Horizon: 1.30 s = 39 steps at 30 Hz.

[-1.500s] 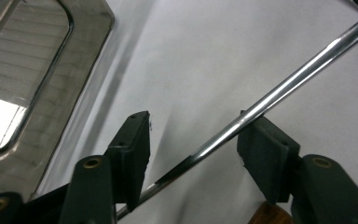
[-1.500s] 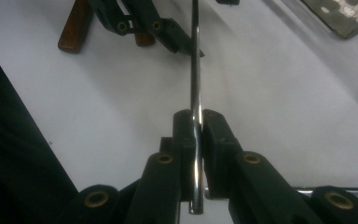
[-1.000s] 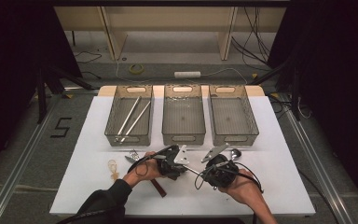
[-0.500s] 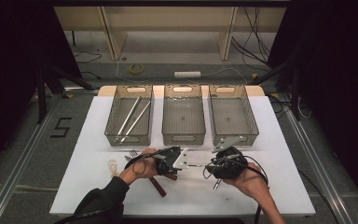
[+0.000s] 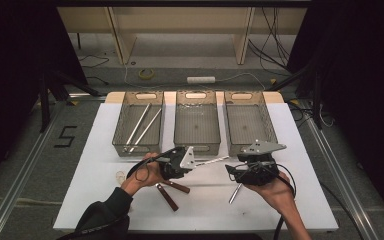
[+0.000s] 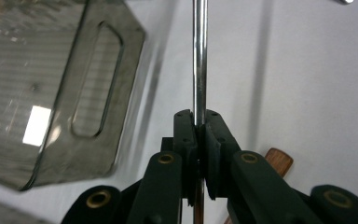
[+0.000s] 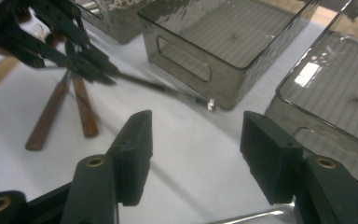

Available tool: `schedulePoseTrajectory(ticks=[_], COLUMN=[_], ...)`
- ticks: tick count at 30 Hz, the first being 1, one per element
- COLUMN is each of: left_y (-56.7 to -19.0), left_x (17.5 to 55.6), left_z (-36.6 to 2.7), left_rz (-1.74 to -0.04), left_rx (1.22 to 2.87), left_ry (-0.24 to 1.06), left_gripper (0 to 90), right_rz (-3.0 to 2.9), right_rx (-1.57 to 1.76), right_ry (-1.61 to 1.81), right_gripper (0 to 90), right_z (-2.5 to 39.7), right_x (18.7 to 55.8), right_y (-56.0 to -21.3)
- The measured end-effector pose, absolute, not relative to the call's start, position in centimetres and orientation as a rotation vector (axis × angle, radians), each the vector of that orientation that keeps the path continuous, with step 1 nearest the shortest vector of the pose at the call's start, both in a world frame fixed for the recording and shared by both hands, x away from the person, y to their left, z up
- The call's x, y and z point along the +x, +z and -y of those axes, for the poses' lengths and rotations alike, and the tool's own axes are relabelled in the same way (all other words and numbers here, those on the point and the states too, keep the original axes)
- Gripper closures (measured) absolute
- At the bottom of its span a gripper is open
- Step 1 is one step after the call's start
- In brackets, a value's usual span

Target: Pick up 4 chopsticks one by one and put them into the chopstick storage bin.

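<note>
Left gripper (image 6: 198, 135) jaws clenched on metal rod (image 6: 199, 56), lifted off surface (image 5: 300, 145) toward bins at 12 o'clock; right gripper (image 7: 196, 140) jaws released, waiting nearby.

Black numeral "5" (image 5: 66, 136) on grey floor (image 5: 25, 165), left of table.

Overhead light falls brightly on the white rectangular table (image 5: 300, 200); the surrounding room is dark, black at both frame sides. In the left gripper view, the smoky transparent plastic bin (image 6: 51, 93) at upper left is blurred and carries a white glare patch. The thin chrome rod (image 6: 199, 60) reflects a bright streak. In the right gripper view, the foreground is soft.
</note>
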State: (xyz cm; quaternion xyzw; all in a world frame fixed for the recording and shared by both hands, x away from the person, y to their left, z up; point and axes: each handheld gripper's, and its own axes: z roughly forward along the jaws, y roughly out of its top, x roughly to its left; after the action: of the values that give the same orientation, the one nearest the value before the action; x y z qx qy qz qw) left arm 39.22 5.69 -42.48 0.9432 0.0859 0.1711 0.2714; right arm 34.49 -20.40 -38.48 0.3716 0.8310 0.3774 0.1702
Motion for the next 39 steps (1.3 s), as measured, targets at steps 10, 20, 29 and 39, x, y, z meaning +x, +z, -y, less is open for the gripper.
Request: schedulePoseTrajectory(ticks=[10, 20, 29, 39], left_y=[-41.3, -40.8, -39.3, -37.7], left_x=[39.9, 40.4, 40.9, 41.3], left_z=[-7.8, -10.2, -12.3, -14.7], left_rz=[-0.454, -0.617, -0.722, -0.816], left_rx=[2.489, 2.432, 2.373, 2.285], left_ry=[0.421, 0.362, 0.356, 0.364], left_gripper=[84.4, 84.4, 84.3, 84.3], right_rz=[-2.369, -2.343, -2.362, -2.374], right_rx=[1.087, 1.048, 1.061, 1.067], right_ry=[1.112, 1.181, 1.178, 1.174], right_gripper=[35.1, 33.9, 33.7, 32.8], right_z=[20.1, 19.5, 19.2, 19.1], right_x=[34.2, 33.1, 33.1, 33.0], right_y=[-41.1, -42.4, -43.2, -43.5])
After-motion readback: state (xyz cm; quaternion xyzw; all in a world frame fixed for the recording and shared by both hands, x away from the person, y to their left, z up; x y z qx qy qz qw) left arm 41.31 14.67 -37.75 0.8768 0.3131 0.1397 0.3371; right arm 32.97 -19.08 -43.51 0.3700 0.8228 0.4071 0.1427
